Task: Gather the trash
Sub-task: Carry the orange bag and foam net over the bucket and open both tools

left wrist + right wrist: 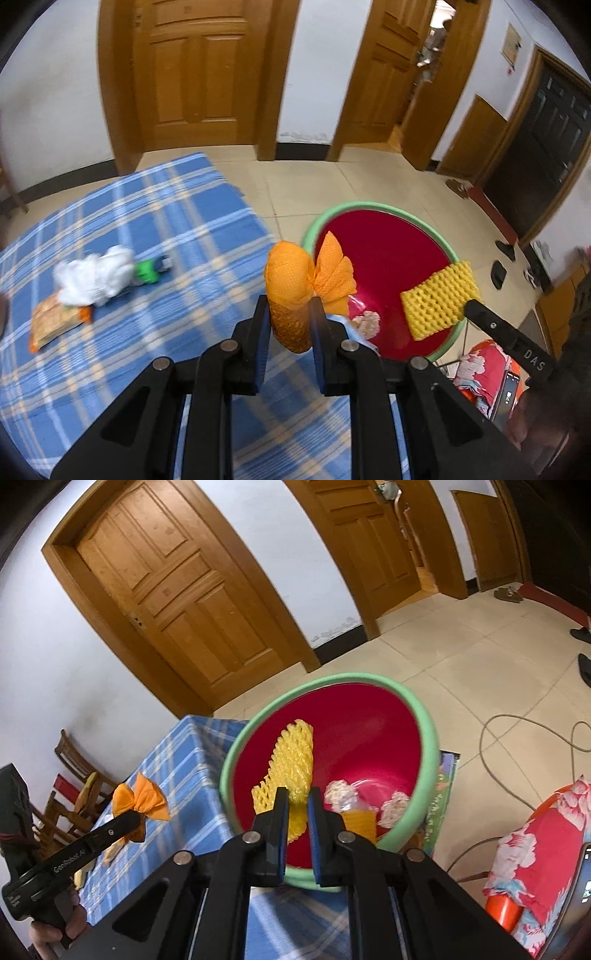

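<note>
My left gripper [290, 308] is shut on an orange foam net [291, 277], held over the table edge just left of the bin. The bin [314, 229] is red inside with a green rim and stands beside the table. My right gripper [298, 798] is shut on a yellow foam net [291, 768] and hangs over the bin's [430, 738] mouth. The left wrist view shows that yellow foam net [437, 302] above the bin's right rim. Crumpled wrappers [341, 794] lie at the bin's bottom. White crumpled paper [94, 280], a green wrapper [149, 271] and a snack packet [55, 323] lie on the table.
The table wears a blue plaid cloth [166, 221]. A wooden chair [74, 771] stands at its far side. A red flowered cushion [535, 856] sits right of the bin and a cable [517, 731] loops on the tiled floor. Wooden doors [199, 74] line the wall.
</note>
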Motion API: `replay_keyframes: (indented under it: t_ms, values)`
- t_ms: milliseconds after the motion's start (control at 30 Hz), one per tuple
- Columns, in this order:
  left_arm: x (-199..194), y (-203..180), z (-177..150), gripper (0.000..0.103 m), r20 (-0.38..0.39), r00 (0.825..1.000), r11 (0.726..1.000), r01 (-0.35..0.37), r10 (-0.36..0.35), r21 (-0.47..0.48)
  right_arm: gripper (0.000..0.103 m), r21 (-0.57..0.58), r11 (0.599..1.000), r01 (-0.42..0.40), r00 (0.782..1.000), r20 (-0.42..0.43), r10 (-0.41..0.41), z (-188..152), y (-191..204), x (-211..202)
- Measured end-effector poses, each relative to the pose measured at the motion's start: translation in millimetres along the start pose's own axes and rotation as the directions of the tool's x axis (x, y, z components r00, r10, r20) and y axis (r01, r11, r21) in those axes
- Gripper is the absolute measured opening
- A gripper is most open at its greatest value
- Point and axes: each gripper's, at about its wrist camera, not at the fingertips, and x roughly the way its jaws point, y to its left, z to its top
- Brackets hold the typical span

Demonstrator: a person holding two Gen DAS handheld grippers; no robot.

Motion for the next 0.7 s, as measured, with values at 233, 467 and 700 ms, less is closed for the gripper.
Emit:
replay_keyframes:
  t_ms: [233,467,700]
  values:
    - [28,-30,5,0.020,-0.043,0.998,0.998,0.050,-0.048,0.040,0.015,0.012,1.000,0.023,1.000,-0.016,-0.022,4,-11,9]
    - [36,-48,7,0.027,-0.045,0.997,0.994,0.070,-0.066,0.080,0.024,0.050,0.998,0.035,0.999,-0.022,-0.034,6,-24,10]
    - [37,-49,7,0.040,-0.045,0.998,0.996,0.058,-0.054,0.074,0.048,0.073,0.997,0.040,0.999,-0.029,-0.038,4,-28,10]
